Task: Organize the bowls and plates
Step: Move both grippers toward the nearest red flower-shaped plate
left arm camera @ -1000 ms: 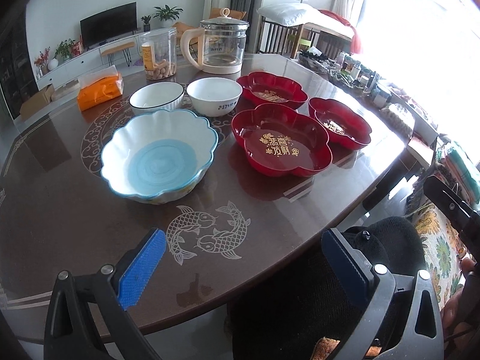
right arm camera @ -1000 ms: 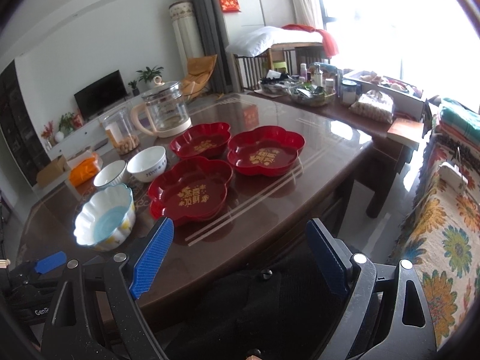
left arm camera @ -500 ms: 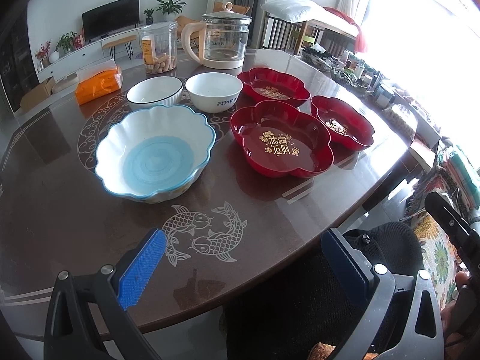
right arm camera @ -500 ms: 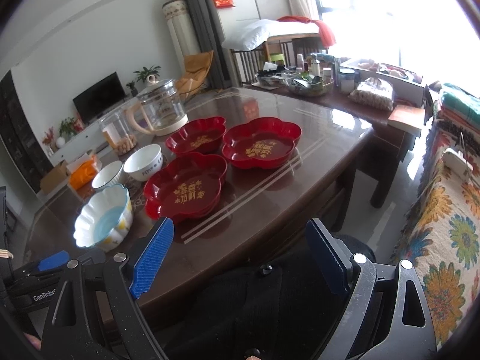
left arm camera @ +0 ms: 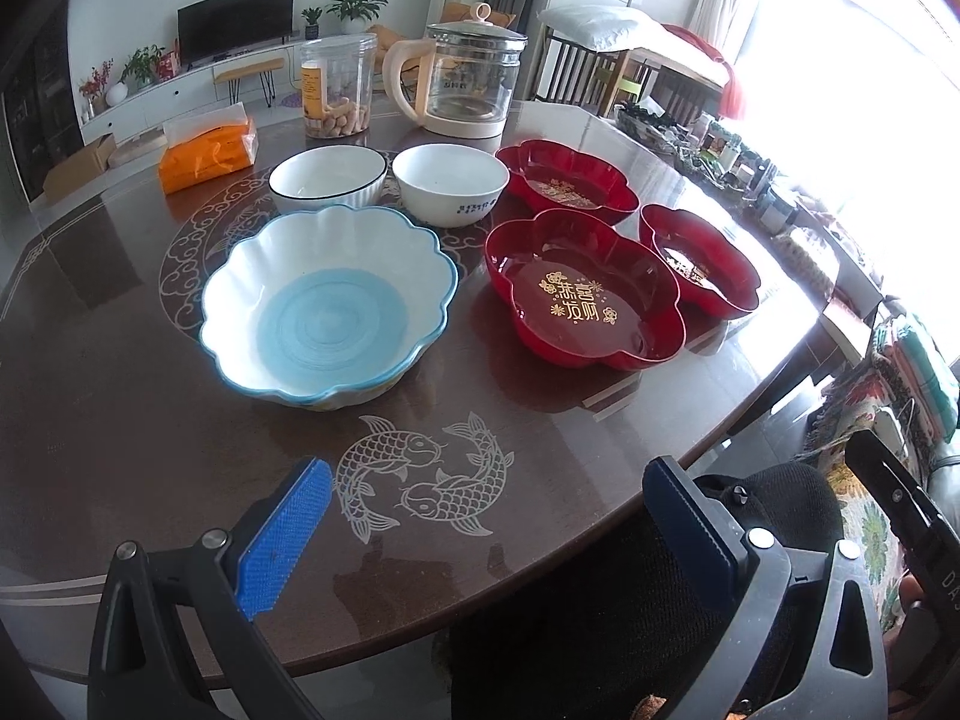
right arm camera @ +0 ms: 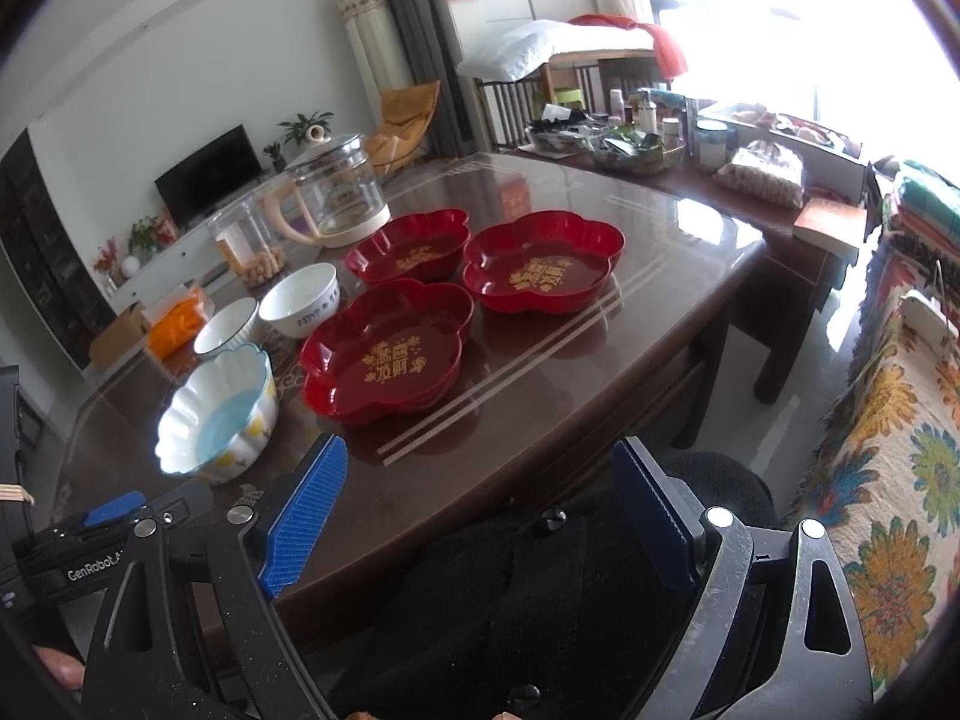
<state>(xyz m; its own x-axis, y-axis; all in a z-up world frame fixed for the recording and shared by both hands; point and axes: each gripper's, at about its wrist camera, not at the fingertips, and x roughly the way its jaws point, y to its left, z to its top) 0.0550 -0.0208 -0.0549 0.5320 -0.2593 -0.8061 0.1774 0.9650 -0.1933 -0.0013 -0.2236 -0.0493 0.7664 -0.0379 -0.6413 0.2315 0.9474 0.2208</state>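
Note:
A scalloped white bowl with a blue centre (left arm camera: 327,306) (right arm camera: 219,417) sits on the brown table near its front edge. Behind it stand two small white bowls, one ribbed (left arm camera: 327,177) (right arm camera: 227,327) and one plain (left arm camera: 450,183) (right arm camera: 300,300). To the right are three red flower-shaped plates: near (left arm camera: 582,291) (right arm camera: 390,354), far (left arm camera: 567,183) (right arm camera: 411,246), right (left arm camera: 699,261) (right arm camera: 543,261). My left gripper (left arm camera: 489,531) is open and empty above the table's front edge. My right gripper (right arm camera: 480,516) is open and empty, in front of the table.
A glass kettle (left arm camera: 459,84) (right arm camera: 333,192), a clear jar of snacks (left arm camera: 336,87) and an orange packet (left arm camera: 207,150) stand at the back of the table (left arm camera: 120,420). A cluttered side table (right arm camera: 690,168) is beyond. A flowered sofa (right arm camera: 888,480) is at right.
Both views have shifted slightly; the left gripper has edged closer to the table and bowls. No dish has moved and both grippers remain open.

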